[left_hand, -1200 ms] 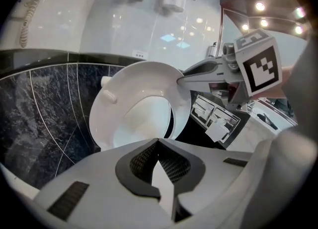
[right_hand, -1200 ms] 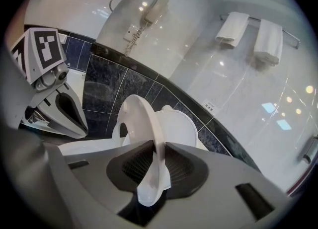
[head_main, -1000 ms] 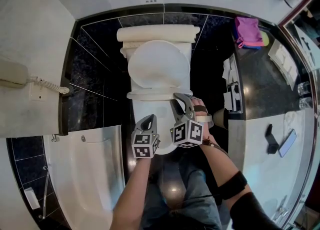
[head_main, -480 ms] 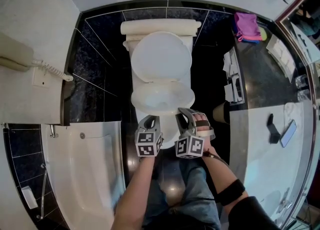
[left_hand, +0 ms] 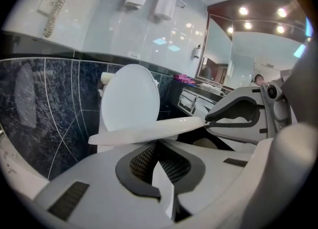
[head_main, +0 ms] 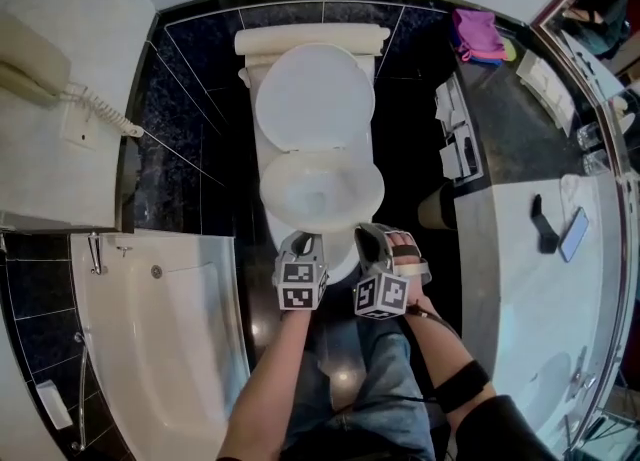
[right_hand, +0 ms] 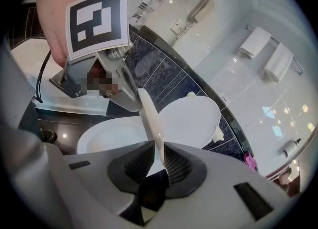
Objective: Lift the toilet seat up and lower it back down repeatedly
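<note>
Right claw is gripping toilet seat at its front edge.
Jaws have just been closing on it; left claw is hovering beside, pinched together.

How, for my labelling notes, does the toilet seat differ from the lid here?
The lid stands raised against the tank; the toilet seat lies low over the bowl. The lid is a solid oval; the toilet seat is an open ring. The left gripper and right gripper clamp the toilet seat's front rim; no gripper touches the lid. Both are white.
</note>
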A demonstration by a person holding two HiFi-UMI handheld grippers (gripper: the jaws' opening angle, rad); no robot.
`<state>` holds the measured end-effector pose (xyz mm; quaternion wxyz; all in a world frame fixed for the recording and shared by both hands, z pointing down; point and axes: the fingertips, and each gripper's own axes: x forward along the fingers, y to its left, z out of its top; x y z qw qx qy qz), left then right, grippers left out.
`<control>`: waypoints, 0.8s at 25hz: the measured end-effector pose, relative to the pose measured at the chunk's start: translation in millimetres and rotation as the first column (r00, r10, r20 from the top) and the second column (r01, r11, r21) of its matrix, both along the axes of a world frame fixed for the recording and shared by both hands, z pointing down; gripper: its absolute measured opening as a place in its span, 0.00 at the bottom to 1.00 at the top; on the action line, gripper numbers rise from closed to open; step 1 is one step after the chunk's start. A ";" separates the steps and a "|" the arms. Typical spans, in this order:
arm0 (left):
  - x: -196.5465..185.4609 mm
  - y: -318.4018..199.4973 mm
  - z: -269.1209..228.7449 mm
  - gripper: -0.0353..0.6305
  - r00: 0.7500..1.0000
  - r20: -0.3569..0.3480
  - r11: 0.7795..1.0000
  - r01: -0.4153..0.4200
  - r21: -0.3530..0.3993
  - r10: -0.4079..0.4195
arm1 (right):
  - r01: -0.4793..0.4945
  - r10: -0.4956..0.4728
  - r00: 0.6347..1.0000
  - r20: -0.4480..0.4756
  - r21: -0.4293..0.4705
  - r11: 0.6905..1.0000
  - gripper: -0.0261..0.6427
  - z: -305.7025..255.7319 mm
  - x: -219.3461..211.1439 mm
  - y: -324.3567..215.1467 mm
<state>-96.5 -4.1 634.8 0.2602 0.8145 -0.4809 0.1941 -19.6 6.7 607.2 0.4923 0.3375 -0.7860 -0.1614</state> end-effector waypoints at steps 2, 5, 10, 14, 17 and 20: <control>2.0 9.7 -1.7 0.04 0.999 -0.002 0.999 -0.032 -0.004 0.032 | -0.045 0.046 0.999 0.017 -0.018 0.999 0.13 1.9 4.2 13.4; 1.4 23.4 3.2 0.04 0.998 0.013 0.998 -0.061 -0.009 0.061 | -0.150 0.154 0.985 0.081 -0.061 0.987 0.08 4.6 13.5 27.7; 0.3 46.0 22.1 0.04 0.997 0.044 0.998 -0.056 -0.009 0.056 | -0.301 0.341 0.901 0.270 -0.180 0.937 0.06 18.1 28.3 39.9; -0.7 51.7 49.9 0.04 0.997 0.080 1.000 -0.018 0.009 0.017 | -0.351 0.418 0.828 0.375 -0.234 0.907 0.06 35.5 45.9 28.0; -1.3 66.9 76.7 0.04 0.995 0.096 1.000 0.022 -0.021 -0.020 | -0.369 0.455 0.795 0.401 -0.274 0.888 0.06 60.9 63.6 30.3; 0.2 89.9 103.6 0.04 0.993 0.115 0.998 0.031 -0.059 -0.024 | -0.387 0.491 0.772 0.403 -0.315 0.867 0.06 86.0 80.4 43.7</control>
